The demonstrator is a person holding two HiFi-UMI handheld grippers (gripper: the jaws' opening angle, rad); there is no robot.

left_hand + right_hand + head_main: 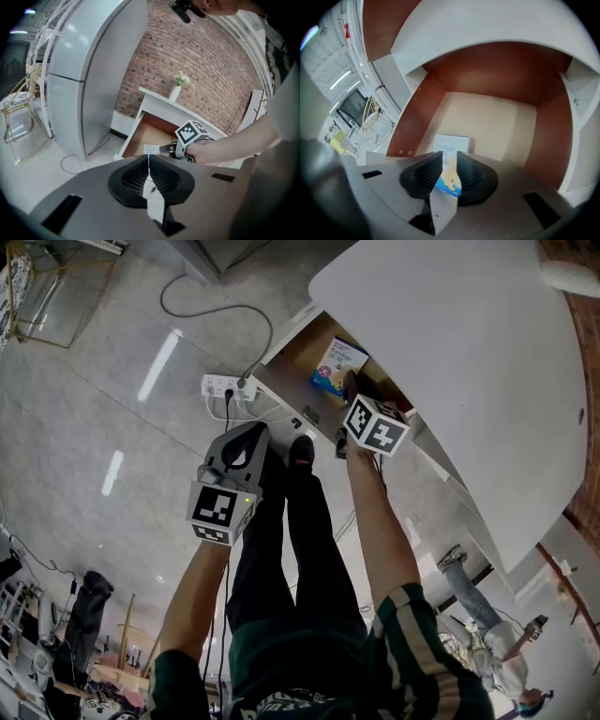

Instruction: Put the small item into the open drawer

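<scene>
Your right gripper (450, 159) has its jaws spread. The small box (451, 142) shows in the gap and runs past the tips at twelve o'clock, wider than the gap itself. It looks to lie flat on the floor of the drawer (492, 117), toward the wall at nine o'clock. I judge that the pads are off it, though they stand close on either side.

The step in hand seems to be the release. With the jaws wide, draw straight back toward six o'clock, along the line you point. That way neither pad catches an edge and drags the box out with you. Mind the desk top (497, 23) that overhangs at twelve o'clock as you lift clear.

Your left gripper (149, 164) has its jaws pressed together on nothing and hangs well apart from the drawer.

Only the right gripper view shows the gap at the pads and the box's printed face. The head view hides those tips, but it shows the box at eleven o'clock of your right gripper, inside the drawer. It also shows a power strip (225, 385) on the floor at nine o'clock. Only the left gripper view shows your right gripper reaching in from the side, a vase (175, 92) on the desk and a fridge (89, 79) at nine o'clock.
</scene>
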